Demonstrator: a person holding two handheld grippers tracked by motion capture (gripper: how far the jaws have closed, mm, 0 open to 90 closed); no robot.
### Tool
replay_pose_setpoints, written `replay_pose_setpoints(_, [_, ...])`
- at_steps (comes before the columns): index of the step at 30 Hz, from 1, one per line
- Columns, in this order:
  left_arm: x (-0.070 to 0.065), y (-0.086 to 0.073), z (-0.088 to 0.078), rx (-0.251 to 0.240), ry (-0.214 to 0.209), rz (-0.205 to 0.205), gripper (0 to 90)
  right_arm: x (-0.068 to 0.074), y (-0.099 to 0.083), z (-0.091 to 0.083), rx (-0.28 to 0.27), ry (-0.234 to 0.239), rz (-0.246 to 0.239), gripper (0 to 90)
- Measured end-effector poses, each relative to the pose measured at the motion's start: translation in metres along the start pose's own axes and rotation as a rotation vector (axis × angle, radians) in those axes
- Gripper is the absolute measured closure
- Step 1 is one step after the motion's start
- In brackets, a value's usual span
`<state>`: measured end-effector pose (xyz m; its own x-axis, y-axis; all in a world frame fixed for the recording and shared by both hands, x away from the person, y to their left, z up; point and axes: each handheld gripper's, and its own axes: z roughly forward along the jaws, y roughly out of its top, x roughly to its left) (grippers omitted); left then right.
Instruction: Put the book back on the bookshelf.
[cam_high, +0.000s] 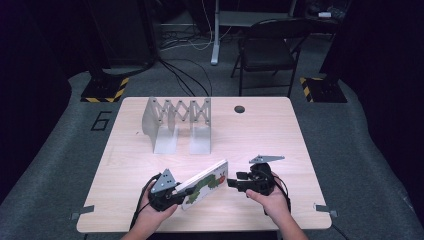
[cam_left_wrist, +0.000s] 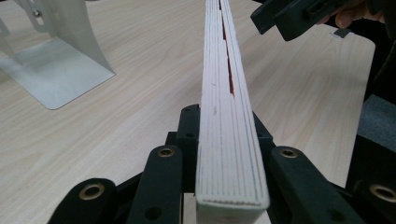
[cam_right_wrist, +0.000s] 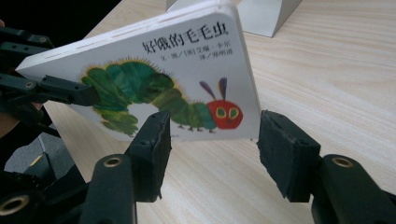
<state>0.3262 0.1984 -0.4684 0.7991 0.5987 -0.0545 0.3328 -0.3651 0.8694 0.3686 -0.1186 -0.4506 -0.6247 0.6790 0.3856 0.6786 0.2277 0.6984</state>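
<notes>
Cardboard book: chunky white board book (cam_high: 204, 184) with a green caterpillar on the cover, held tilted up off the table (cam_high: 260, 135), near edge side, well in front of the metal rack (cam_high: 177, 122).
Left gripper: left gripper (cam_left_wrist: 219, 163) has its jaws clamped tight on the book's end, pages squeezed between them.
Right gripper: right gripper (cam_right_wrist: 212, 154) sits just beside the book's free corner, jaws wide apart, gripping nothing yet.
Step, I reckon: hand-over or two-handed carry toward the rack's slots.
Tip: ease the right one forward so both pads straddle the cover edge squarely, then close before the left lets go.
Watch out: book is slanted, so a corner-only pinch could let it swivel.
Rack: accordion-style, standing upright, apart from both grippers.
</notes>
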Motion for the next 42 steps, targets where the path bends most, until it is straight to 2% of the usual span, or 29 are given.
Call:
replay_pose_setpoints(5, [0.000, 0.001, -0.003, 0.003, 0.018, -0.001, 74.9, 0.002, -0.001, 0.003, 0.016, 0.003, -0.008, 44.2])
replay_pose_setpoints(7, [0.000, 0.002, -0.005, -0.010, 0.071, 0.015, 75.2, 0.001, 0.000, 0.003, 0.017, 0.003, -0.006, 44.5])
replay_pose_setpoints(11, [0.001, 0.002, -0.008, -0.013, 0.109, 0.016, 75.3, -0.001, 0.000, 0.003, 0.017, 0.000, -0.002, 44.7])
replay_pose_setpoints(12, [0.002, 0.002, -0.010, -0.018, 0.140, 0.007, 75.3, 0.000, 0.000, 0.003, 0.016, 0.001, 0.005, 44.8])
replay_pose_setpoints(18, [0.008, 0.001, -0.011, -0.014, 0.149, -0.009, 75.3, -0.002, -0.001, 0.004, 0.020, 0.002, 0.001, 45.0])
replay_pose_setpoints(20, [0.008, 0.000, -0.011, -0.006, 0.144, -0.011, 75.2, -0.002, -0.001, 0.004, 0.024, -0.001, 0.006, 45.1])
replay_pose_setpoints(21, [0.008, 0.000, -0.012, 0.011, 0.128, -0.008, 75.2, -0.003, -0.001, 0.005, 0.025, -0.002, 0.006, 45.1])
replay_pose_setpoints(24, [0.006, -0.001, -0.009, 0.026, 0.131, -0.007, 74.8, -0.004, -0.001, 0.005, 0.027, -0.005, 0.006, 45.1])
replay_pose_setpoints(29, [0.007, -0.001, -0.007, 0.011, 0.147, -0.035, 72.8, -0.004, -0.001, 0.006, 0.027, -0.004, 0.006, 45.1])
replay_pose_setpoints(31, [0.008, -0.001, -0.006, 0.010, 0.156, -0.039, 71.2, -0.005, -0.001, 0.006, 0.029, -0.004, 0.007, 45.1])
replay_pose_setpoints(39, [0.007, -0.001, 0.002, 0.032, 0.137, -0.047, 66.9, -0.006, -0.002, 0.005, 0.030, -0.008, 0.012, 45.1])
replay_pose_setpoints(40, [0.007, -0.001, 0.004, 0.032, 0.154, -0.042, 66.1, -0.006, -0.002, 0.005, 0.027, -0.009, 0.015, 45.1])
replay_pose_setpoints(42, [0.008, -0.001, 0.006, 0.031, 0.153, -0.048, 66.1, -0.005, -0.003, 0.004, 0.029, -0.010, 0.018, 45.2])
